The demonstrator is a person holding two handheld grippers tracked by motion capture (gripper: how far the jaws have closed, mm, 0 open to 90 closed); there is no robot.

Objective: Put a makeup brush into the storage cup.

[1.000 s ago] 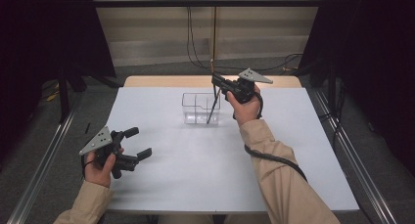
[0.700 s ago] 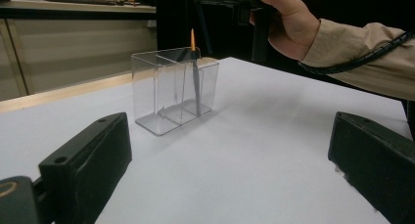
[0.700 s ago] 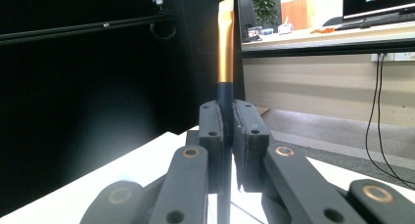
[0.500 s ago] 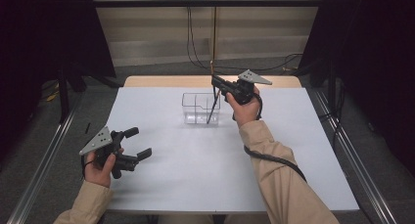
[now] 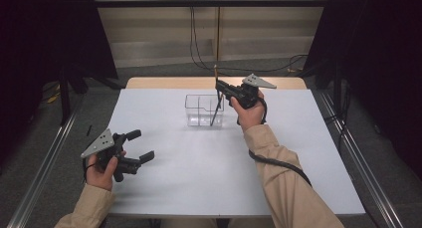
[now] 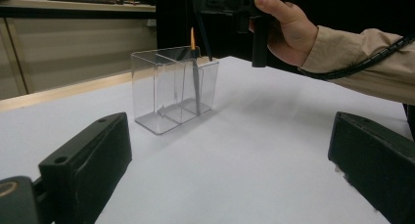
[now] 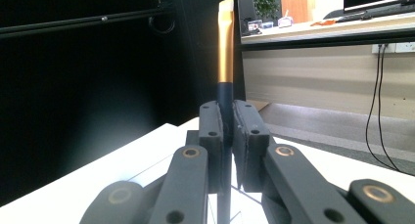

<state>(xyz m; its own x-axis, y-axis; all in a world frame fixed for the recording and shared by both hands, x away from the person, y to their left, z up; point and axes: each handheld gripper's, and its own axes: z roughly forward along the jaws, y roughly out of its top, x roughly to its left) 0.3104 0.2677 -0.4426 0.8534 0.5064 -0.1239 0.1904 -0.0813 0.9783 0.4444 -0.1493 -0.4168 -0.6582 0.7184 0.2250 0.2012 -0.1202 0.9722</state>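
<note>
Clear plastic forms the two-compartment organiser (image 5: 204, 110) standing upright on the white worktop (image 5: 199, 178), toward its far edge. A dark-handled brush (image 5: 217, 101) with a gold ferrule and pale tip pointing up stands nearly upright; its lower end is inside the organiser, in the compartment on the right of the high view, close to the divider. The right tongs (image 5: 219, 86) are clamped on the brush handle just below the ferrule; in the right gripper view the two pads (image 7: 211, 131) press against the handle from both sides, with the ferrule rising above them. The right hand (image 5: 250, 111) holds these tongs above the organiser's right end. The left tongs (image 5: 140, 146) rest near the worktop's near-left corner, well apart from the organiser, jaws spread wide with nothing between them. The left hand (image 5: 102, 168) grips their body.
</note>
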